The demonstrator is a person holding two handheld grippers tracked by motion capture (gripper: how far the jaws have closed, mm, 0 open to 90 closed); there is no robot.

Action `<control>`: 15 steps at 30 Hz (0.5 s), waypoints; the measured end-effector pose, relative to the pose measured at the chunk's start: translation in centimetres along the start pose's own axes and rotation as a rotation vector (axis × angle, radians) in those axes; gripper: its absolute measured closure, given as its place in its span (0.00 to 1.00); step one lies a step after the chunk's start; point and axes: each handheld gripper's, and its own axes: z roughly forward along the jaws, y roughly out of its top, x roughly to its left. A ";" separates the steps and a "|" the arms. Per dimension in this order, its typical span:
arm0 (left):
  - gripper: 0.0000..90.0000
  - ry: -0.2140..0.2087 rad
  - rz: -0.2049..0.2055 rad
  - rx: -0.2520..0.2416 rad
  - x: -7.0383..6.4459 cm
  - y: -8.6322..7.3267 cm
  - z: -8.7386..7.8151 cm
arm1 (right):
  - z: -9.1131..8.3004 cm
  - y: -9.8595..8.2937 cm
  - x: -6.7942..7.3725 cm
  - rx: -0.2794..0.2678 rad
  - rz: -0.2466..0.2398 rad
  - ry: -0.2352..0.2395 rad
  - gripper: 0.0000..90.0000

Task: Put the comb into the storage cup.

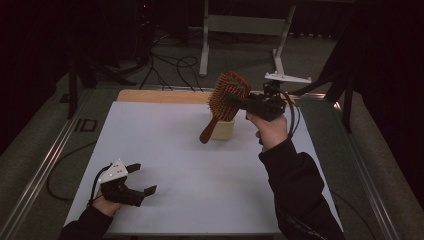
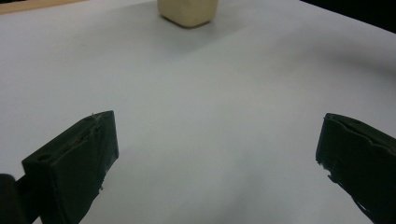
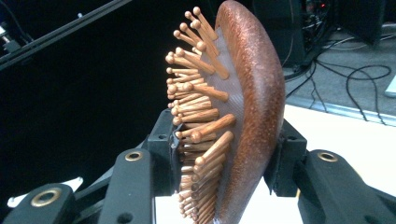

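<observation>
A wooden hairbrush with wooden bristles hangs above the table's far middle, its handle slanting down to the left. My right gripper is shut on the brush head. In the right gripper view the brush head stands edge-on between the two black jaws, bristles to the left. A cream cup stands on the white table just behind the brush handle; its base shows at the top of the left gripper view. My left gripper rests low at the near left, open, nothing between its fingers.
A bare wooden strip runs along the table's far edge. Metal rails border the table on both sides. Cables and a white stand lie on the floor beyond.
</observation>
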 end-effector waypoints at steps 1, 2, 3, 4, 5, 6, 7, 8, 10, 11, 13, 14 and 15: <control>0.00 0.000 0.000 0.000 0.0 0.0 0.0 | 0.0 0.0 0.0 0.000 0.000 0.000 0.60; 0.00 0.000 -0.001 -0.001 0.0 -0.1 -0.1 | -0.1 0.5 -0.2 -0.006 0.000 -0.009 0.60; 0.00 0.003 -0.002 -0.003 0.0 -0.1 -0.1 | -0.1 0.5 -0.2 -0.006 0.000 -0.009 0.60; 0.00 0.009 -0.001 -0.003 0.1 -0.2 -0.2 | -0.2 1.0 -0.4 -0.013 -0.003 -0.022 0.60; 0.00 0.009 -0.001 -0.003 0.1 -0.2 -0.2 | -0.2 1.0 -0.4 -0.013 -0.003 -0.022 0.60; 0.00 0.011 0.003 -0.004 0.1 -0.3 -0.2 | -0.3 1.6 -0.6 -0.021 -0.004 -0.034 0.60; 0.00 0.015 0.004 -0.007 0.1 -0.3 -0.2 | -0.3 1.6 -0.6 -0.021 -0.004 -0.034 0.60; 0.00 0.014 0.005 -0.013 0.1 -0.3 -0.3 | -0.5 2.0 -0.9 -0.030 -0.005 -0.044 0.60; 0.00 0.017 0.006 -0.013 0.1 -0.3 -0.2 | -0.6 2.5 -1.2 -0.040 -0.003 -0.053 0.60; 0.00 0.017 0.006 -0.013 0.1 -0.3 -0.2 | -0.6 2.5 -1.2 -0.040 -0.003 -0.053 0.60; 0.00 0.016 0.006 -0.008 0.2 -0.4 -0.2 | -0.7 3.0 -1.5 -0.047 0.001 -0.065 0.60; 0.00 0.014 0.006 -0.007 0.1 -0.4 -0.2 | -0.9 3.5 -1.8 -0.053 -0.005 -0.082 0.60; 0.00 0.014 0.008 -0.010 0.1 -0.4 -0.2 | -0.9 3.5 -1.8 -0.053 -0.005 -0.082 0.60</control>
